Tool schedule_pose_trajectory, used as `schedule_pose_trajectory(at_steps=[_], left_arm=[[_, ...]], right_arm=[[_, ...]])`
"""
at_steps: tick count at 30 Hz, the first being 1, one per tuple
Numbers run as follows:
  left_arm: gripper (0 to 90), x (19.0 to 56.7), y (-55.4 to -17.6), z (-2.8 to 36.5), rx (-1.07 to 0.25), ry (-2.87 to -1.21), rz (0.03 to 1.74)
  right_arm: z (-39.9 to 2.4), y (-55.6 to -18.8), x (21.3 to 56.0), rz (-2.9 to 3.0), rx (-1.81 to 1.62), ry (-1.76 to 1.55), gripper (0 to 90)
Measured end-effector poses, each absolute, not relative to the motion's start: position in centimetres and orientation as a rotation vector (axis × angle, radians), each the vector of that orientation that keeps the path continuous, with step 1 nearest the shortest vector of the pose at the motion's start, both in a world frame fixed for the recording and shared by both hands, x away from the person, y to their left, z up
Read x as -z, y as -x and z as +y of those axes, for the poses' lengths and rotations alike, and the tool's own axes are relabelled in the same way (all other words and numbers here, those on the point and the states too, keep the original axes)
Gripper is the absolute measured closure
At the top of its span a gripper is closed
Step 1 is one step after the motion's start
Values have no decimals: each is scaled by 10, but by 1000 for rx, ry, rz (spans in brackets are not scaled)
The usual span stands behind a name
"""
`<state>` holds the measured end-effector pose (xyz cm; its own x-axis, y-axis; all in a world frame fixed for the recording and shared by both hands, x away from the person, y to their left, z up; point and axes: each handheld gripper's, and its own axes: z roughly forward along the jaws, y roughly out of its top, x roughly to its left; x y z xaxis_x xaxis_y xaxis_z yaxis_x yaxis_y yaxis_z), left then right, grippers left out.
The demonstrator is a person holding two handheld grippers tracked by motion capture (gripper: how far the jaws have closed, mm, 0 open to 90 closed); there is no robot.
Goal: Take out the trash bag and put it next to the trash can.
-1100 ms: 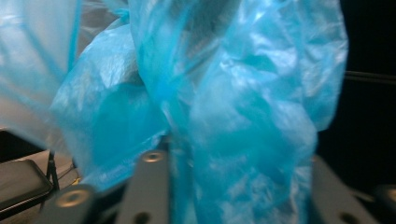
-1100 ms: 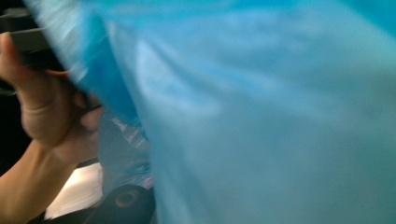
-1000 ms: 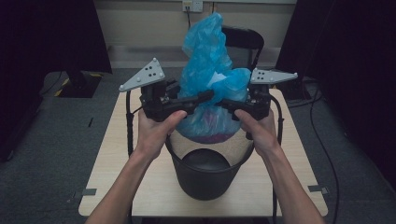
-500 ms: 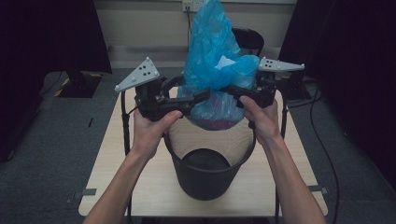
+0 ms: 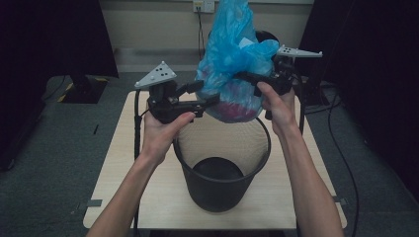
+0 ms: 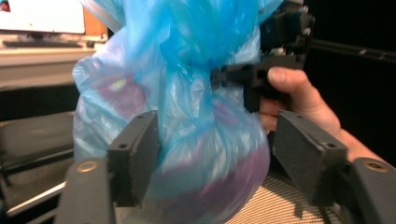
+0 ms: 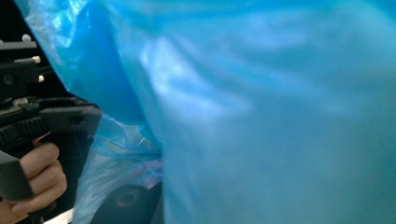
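A filled blue plastic bag [image 5: 232,74] hangs above the black mesh bin [image 5: 222,182], which stands on the wooden table [image 5: 123,148]. My right gripper [image 5: 244,75] is shut on the bag's bunched neck and carries it. In the left gripper view the bag [image 6: 201,116] sits between the jaws of my left gripper [image 6: 215,126]. Those jaws have just been closing a little; the left pad [image 6: 135,154] touches the plastic and the other stands apart. From above, the left gripper [image 5: 205,94] points at the bag's left side. The bag [image 7: 280,116] hides the right jaws in the right gripper view.
A black chair [image 5: 267,37] stands behind the table. Dark screens flank the table on both sides, and a black stand [image 5: 79,89] is on the floor at left. A cable [image 5: 341,163] trails along the right side.
The right gripper has lifted the bag up and away, out of the bin's mouth. The left gripper's jaws stand wider than a second ago, and the left hand has barely moved.
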<state>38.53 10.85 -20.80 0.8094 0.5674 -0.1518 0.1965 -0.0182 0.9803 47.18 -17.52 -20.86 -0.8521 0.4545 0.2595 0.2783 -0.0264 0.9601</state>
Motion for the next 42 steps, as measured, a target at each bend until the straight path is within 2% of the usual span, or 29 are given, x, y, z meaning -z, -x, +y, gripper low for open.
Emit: schedule_pose_trajectory(at_steps=[23, 31, 37, 42], left_arm=[[301, 220, -383, 129, -321, -1574, 618], [250, 230, -371, 141, -353, -1598, 624], [171, 245, -353, 170, -390, -1617, 639], [153, 265, -341, 191, -404, -1614, 648]], right_arm=[[-210, -525, 212, 2034, -1846, -983, 895], [-215, -529, 250, 2030, -1811, -1048, 895], [-230, -522, 297, 2032, -1706, -1154, 894], [-236, -517, 326, 2024, -1672, -1192, 893]])
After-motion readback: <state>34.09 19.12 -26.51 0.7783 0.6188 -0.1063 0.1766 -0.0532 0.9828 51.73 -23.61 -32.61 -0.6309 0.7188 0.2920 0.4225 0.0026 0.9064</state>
